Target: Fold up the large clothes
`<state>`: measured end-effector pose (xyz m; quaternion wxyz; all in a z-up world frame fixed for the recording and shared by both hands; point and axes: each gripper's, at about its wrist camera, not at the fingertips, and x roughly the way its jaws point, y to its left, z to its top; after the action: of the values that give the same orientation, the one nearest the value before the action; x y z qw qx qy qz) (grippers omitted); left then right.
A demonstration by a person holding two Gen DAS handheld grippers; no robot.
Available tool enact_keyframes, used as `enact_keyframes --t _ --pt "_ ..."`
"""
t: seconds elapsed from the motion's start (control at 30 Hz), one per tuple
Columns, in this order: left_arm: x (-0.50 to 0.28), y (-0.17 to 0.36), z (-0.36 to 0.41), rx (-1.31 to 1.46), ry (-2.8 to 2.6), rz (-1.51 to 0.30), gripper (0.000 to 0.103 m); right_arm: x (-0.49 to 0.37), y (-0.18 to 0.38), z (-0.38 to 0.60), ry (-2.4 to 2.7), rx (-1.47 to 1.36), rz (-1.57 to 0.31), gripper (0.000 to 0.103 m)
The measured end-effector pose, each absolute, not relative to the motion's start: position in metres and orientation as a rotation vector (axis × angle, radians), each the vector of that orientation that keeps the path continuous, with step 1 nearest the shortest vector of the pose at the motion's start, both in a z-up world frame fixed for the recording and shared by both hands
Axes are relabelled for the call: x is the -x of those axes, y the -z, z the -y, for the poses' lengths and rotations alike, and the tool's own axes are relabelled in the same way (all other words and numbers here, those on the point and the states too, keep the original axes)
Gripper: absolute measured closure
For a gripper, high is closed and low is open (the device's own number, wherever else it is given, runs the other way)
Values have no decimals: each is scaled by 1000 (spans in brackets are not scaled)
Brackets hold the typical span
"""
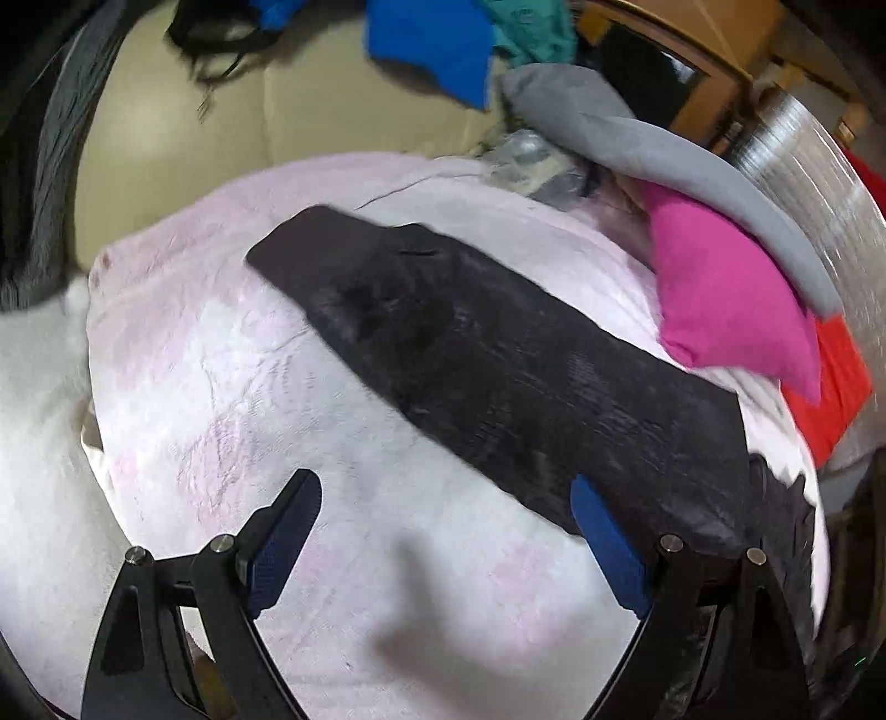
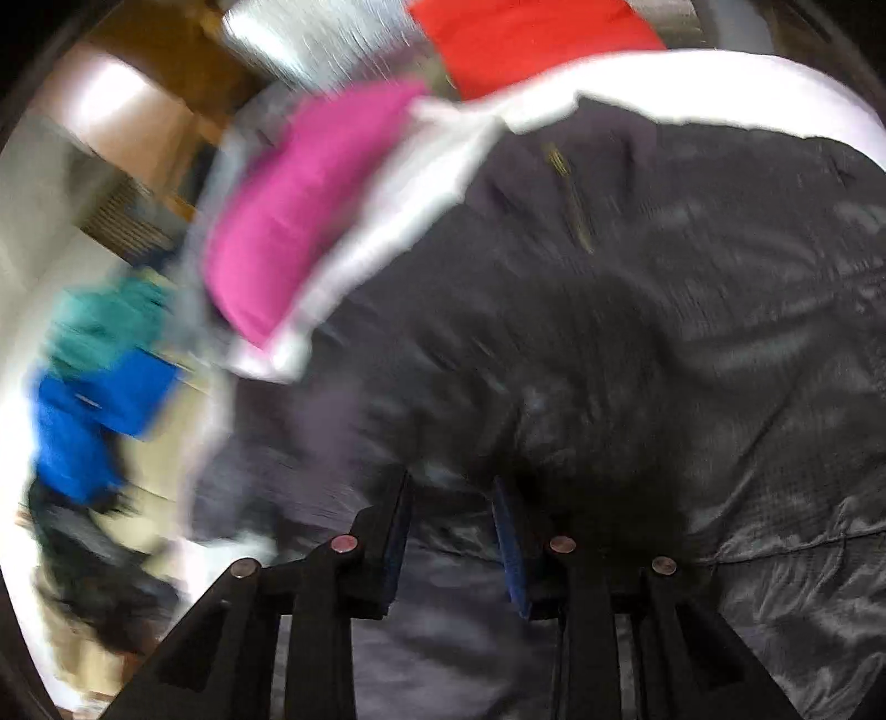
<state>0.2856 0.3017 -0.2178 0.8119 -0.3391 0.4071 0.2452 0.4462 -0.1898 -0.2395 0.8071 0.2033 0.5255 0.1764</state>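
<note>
Pale pink-white blanket point(image 1: 232, 387) covers the work surface, beige couch point(image 1: 183, 133) behind it, clutter along the far edge. Task item is the black garment point(image 1: 498, 354): in the left wrist view one long strip of it, possibly a sleeve, lies diagonally across the blanket; in the right wrist view its shiny quilted body with a zip fills most of the frame. Left gripper point(image 1: 446, 534) is spread wide with nothing between the pads, hovering over bare blanket, its right finger just beside the strip's near end. Right gripper point(image 2: 454, 545) is narrowed to a small gap over the black fabric; that view is badly blurred, so I cannot tell whether cloth is pinched or just lying under the fingers. Risks: slick fabric, so a thin pinch on the right could slip out on a lift; left could bite blanket along with the garment, since its fingertips sit right at the boundary; dragging the strip toward the far edge could catch the magenta piece point(image 1: 725, 293). Count: two grippers, one black garment, one blanket; nearby cloth items one each of magenta, red point(image 1: 836, 382), grey point(image 1: 664, 144), blue point(image 1: 437, 44), teal point(image 1: 531, 27).
</note>
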Motion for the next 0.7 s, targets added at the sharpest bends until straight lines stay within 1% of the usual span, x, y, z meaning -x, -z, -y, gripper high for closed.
enact_keyframes --t 0.1,0.17,0.2,0.23,0.27,0.3,0.37,0.43,0.47,0.5,0.57,0.63,0.67,0.7 --pt "-282 228 -323 798 -536 -862 11 -441 223 192 -403 -439 -1088 69" --pt "-281 234 -335 829 -549 -846 11 -432 206 197 -423 -430 -1032 69" --pt "-283 239 -341 861 -530 -837 11 -429 200 198 -418 -424 -1016 62" --pt "-285 243 -347 896 -504 -832 11 -425 195 203 -404 -423 -998 45" --pt "-287 247 -351 933 -485 -828 11 -422 192 207 -392 -425 -987 37" --pt "-288 252 -356 984 -468 -819 11 -419 189 213 -374 -428 -968 33" --pt "-291 260 -364 1062 -445 -786 12 -412 184 225 -368 -443 -953 33" --pt "-295 267 -373 1118 -426 -745 22 -409 181 235 -360 -459 -939 33" --pt "-299 268 -377 1120 -433 -736 23 -407 180 239 -351 -462 -929 33" --pt "-301 268 -379 1111 -442 -728 26 -405 178 244 -341 -461 -921 33" --pt "-308 269 -384 1106 -445 -715 40 -402 176 253 -320 -463 -909 33" --pt "-314 274 -390 1116 -445 -706 62 -400 173 264 -301 -466 -892 33" --pt "-316 276 -392 1115 -449 -695 70 -399 171 269 -295 -470 -889 33" --pt "-318 277 -393 1115 -448 -690 83 -397 170 276 -284 -480 -881 33"
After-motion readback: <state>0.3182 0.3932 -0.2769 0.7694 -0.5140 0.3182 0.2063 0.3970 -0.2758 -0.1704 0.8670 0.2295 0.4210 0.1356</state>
